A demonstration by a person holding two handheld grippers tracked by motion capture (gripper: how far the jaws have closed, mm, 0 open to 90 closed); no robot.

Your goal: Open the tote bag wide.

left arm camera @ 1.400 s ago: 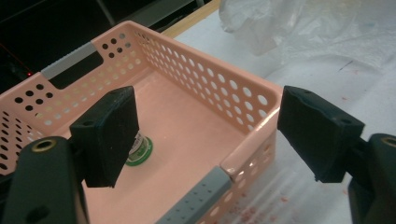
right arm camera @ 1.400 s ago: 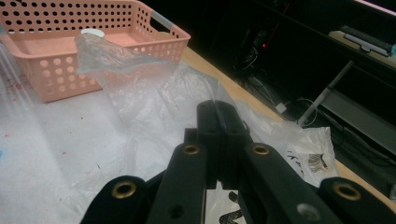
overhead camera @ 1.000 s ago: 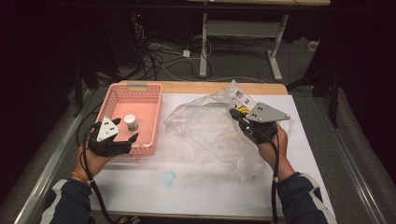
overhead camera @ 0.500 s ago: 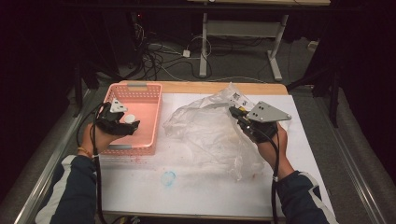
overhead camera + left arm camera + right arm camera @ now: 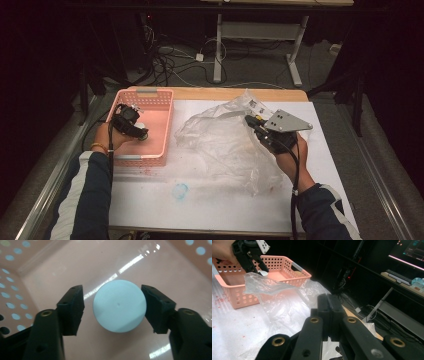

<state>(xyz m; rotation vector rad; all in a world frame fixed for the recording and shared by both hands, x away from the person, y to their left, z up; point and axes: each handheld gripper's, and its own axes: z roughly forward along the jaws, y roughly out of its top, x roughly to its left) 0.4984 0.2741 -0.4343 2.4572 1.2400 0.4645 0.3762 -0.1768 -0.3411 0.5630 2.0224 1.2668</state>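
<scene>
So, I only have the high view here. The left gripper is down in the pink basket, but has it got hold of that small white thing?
Observer: Not yet. In the left gripper view the white round cap sits between the jaws of the left gripper, which have just been closing. There is a clear gap on one side, with the bare floor of the pink basket showing through it.
Operator: And the right gripper, is it gripping the bag?
Observer: In the right gripper view the right gripper has its pads pressed flat together. The plastic bag lies just beyond them, and I cannot make out any film between the pads.
</scene>
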